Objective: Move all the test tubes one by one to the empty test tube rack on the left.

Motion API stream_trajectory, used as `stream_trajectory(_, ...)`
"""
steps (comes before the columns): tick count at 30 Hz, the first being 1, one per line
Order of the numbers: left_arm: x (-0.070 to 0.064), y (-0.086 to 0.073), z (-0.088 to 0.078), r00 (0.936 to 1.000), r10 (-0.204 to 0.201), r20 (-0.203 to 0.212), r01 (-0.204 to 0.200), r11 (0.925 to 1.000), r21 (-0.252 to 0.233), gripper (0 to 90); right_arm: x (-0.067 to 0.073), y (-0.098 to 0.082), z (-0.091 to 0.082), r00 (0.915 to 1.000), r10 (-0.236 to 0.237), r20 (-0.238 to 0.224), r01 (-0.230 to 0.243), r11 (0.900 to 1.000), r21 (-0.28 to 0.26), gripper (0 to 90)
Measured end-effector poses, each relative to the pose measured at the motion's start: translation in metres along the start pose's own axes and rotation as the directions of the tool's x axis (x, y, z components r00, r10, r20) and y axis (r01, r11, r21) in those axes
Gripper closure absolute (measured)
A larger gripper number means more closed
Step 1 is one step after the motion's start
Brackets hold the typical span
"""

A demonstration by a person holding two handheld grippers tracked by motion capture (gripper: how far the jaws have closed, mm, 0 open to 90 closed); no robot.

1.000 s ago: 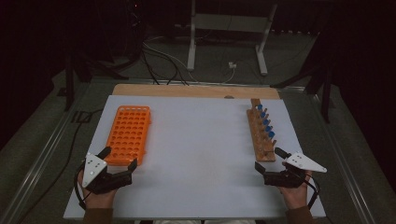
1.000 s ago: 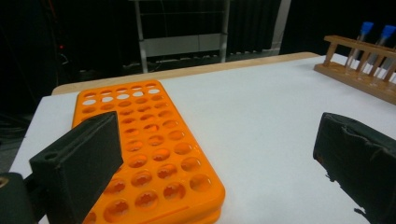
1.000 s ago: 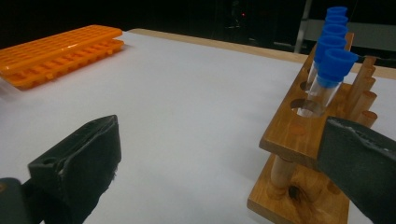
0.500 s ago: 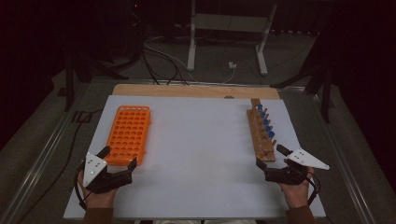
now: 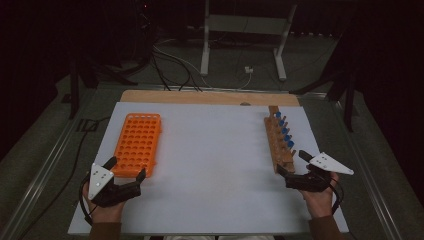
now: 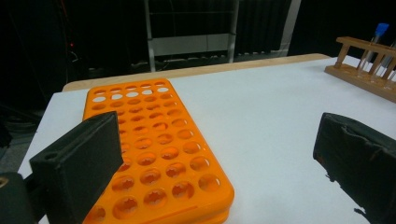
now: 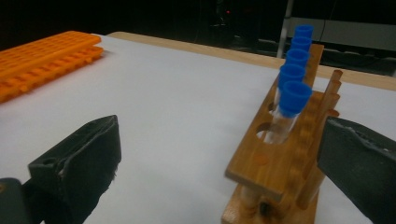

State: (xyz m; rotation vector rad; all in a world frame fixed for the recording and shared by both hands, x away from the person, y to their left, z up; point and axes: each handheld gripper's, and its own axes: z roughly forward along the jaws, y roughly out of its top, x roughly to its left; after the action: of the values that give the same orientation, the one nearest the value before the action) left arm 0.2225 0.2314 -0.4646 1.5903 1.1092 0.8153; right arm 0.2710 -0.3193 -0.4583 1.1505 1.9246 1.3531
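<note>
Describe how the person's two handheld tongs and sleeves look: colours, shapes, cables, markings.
Both the left tongs and the right tongs are black, with two broad flat jaws. Each carries a pale grey three-cornered plate with small dark dots, and a black cable loops from each near the wrist. The sleeves are brown.

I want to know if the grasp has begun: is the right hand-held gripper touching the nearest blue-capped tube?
Apart. In the right gripper view the right hand-held gripper stands open, and white table shows between its left jaw and the nearest blue-capped tube, which stands in the wooden rack.
</note>
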Motion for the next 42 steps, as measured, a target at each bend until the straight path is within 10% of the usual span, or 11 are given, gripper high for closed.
stream_trajectory(17, 0.001, -0.001, 0.002, 0.9999, -0.016, 0.005, 0.016, 0.9999, 0.004, 2.2, -0.035, 0.002, 0.024, 0.9945, 0.099, 0.035, -0.101, 0.991, 0.084, 9.7)
stream_trajectory(25, 0.002, -0.002, 0.002, 0.9995, -0.031, 0.003, 0.031, 0.9995, 0.002, 2.2, -0.038, -0.001, 0.033, 0.9944, 0.099, 0.036, -0.102, 0.991, 0.092, 44.1)
stream_trajectory(42, 0.003, -0.002, 0.003, 0.9993, -0.037, 0.004, 0.037, 0.9993, 0.005, 2.2, -0.028, 0.005, 0.039, 0.9958, -0.017, 0.089, 0.011, 0.998, 0.066, 74.5)
